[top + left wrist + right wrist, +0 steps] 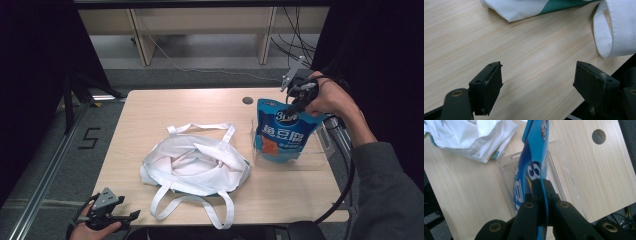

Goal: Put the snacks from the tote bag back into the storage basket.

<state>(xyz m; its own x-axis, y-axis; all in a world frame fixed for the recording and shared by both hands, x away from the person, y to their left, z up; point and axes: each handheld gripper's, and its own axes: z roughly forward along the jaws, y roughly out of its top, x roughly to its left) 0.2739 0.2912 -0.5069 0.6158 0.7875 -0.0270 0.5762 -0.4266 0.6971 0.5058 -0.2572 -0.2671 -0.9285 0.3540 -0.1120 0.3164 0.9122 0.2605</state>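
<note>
Right tool (541, 195) clamped on pouch (284, 132) top; left tool (539, 87) apart, idle. Carry high, lower upright into bag (200, 162).

Blue snack pouch (283, 135) upright in clear tray (320, 161)

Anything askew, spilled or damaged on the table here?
Nothing spilled or damaged. The white tote bag lies crumpled flat, mouth half open. The blue pouch hangs from the right gripper, pinched at its top edge above the clear tray.
</note>
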